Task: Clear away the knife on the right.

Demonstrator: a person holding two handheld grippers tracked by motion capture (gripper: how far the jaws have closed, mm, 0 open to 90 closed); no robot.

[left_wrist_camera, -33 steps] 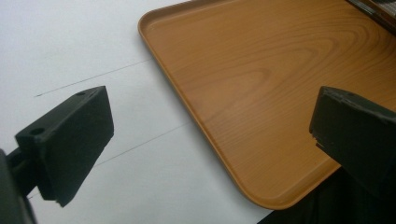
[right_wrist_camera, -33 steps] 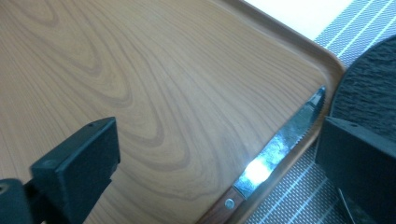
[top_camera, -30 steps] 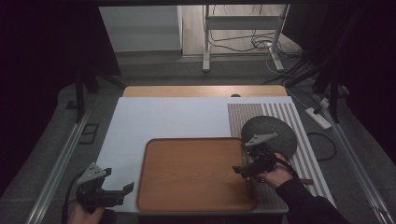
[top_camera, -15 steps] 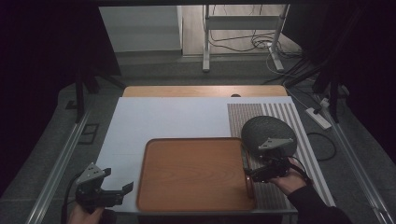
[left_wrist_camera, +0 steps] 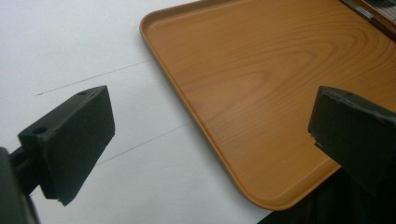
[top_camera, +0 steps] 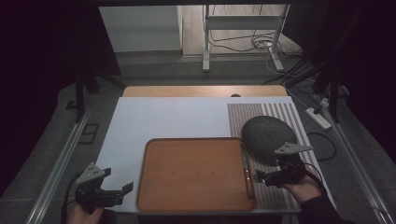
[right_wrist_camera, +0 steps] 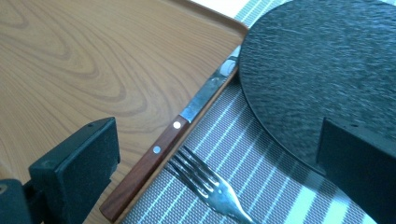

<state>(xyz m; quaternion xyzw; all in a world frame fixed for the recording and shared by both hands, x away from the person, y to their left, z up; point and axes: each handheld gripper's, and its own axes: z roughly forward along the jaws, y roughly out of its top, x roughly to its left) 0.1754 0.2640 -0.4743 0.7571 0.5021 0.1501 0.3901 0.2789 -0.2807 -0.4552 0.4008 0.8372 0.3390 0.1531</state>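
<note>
My right gripper [top_camera: 267,178] is hanging over the striped placemat [top_camera: 280,116] on the right side of the table, jaws spread wide with nothing between them. In the right gripper view, there's a fork [right_wrist_camera: 210,186] lying on the placemat between the two jaws, prongs pointing toward the tray. Just beside it is a knife [right_wrist_camera: 173,140] with a wooden handle, lying along the right edge of the wooden tray [top_camera: 196,172], blade pointing away from me. The dark round plate [top_camera: 267,135] sits on the placemat just past the fork, close to the knife blade; I can't tell if they touch.

My left gripper [top_camera: 119,191] is down at the near left corner of the table, over the white sheet [top_camera: 163,116], also spread open and holding nothing. From the left gripper view, the tray's rounded near corner [left_wrist_camera: 261,140] sits between the jaws, tray bare inside.
</note>
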